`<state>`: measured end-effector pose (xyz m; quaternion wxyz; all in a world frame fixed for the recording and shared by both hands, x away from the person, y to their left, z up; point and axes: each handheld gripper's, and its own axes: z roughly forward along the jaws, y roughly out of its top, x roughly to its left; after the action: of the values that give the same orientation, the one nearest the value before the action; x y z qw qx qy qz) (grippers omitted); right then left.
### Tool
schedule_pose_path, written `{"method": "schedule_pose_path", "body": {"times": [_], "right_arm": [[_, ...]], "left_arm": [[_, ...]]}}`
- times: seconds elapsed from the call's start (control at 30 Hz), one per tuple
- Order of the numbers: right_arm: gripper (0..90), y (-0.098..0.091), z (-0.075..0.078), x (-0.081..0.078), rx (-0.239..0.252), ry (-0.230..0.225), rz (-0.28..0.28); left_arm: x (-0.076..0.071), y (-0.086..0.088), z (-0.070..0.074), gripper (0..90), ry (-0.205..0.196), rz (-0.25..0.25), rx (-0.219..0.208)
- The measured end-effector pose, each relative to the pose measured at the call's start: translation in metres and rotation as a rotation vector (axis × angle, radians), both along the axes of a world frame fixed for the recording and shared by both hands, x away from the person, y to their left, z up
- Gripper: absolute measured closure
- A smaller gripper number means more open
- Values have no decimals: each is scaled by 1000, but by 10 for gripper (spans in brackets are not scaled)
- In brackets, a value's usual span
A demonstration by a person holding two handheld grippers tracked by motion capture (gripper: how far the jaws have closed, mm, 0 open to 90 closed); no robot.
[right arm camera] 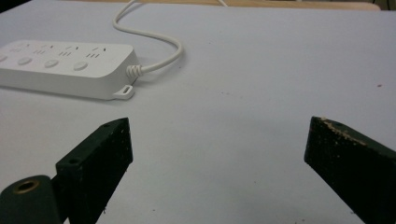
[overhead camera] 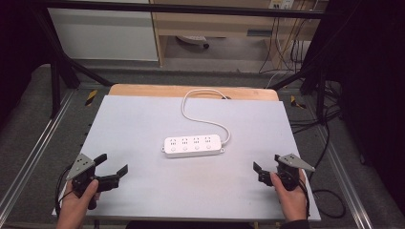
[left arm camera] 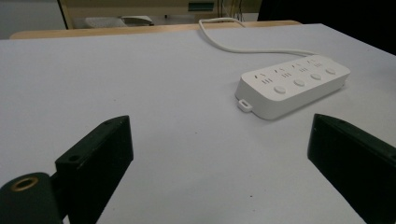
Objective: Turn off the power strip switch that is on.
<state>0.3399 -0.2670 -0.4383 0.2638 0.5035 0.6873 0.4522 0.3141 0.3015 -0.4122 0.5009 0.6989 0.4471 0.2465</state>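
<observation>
Power strip [overhead camera: 193, 145] is the one object on our table, white with four sockets and four round buttons, lying flat near the middle of the pale grey sheet [overhead camera: 143, 124]. Starting from our hands: our left gripper [overhead camera: 113, 168] sits at the near left corner with its jaws spread wide and nothing between them. Our right gripper [overhead camera: 267, 164] sits at the near right edge, jaws likewise parted and empty. Both are well apart from the strip, which lies between them and farther out. In our left gripper view the strip [left arm camera: 293, 85] lies ahead to the right. Its white cord [overhead camera: 203, 112] leaves the right end and curls back toward the far wooden edge [overhead camera: 191, 90].
</observation>
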Motion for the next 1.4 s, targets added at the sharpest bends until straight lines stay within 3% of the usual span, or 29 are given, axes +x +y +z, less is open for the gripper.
{"method": "schedule_pose_path", "body": {"times": [0.07, 0.5, 0.7, 0.97, 1.17, 1.33, 1.4], "right_arm": [[81, 2, -1, 0, -24, -10, -6], [58, 8, -1, 2, -33, 35, 16], [37, 9, 2, 2, -30, 15, 4], [37, 13, 5, -1, -37, -12, 46], [38, 18, 6, -2, -37, -6, 73], [32, 24, 5, -2, -36, -9, 86], [29, 27, 4, -3, -37, -9, 103]], "left_arm": [[0, -1, 0, 68, 1, 1, 2], [-1, -5, 2, 72, -4, -16, 2], [-2, -14, 3, 78, 4, -62, 4], [-4, -21, 4, 77, 0, -55, 5], [-3, -20, 4, 81, -2, -58, -8], [1, -23, 7, 105, -5, -40, -66], [5, -29, 10, 130, -4, -40, -67]]}}
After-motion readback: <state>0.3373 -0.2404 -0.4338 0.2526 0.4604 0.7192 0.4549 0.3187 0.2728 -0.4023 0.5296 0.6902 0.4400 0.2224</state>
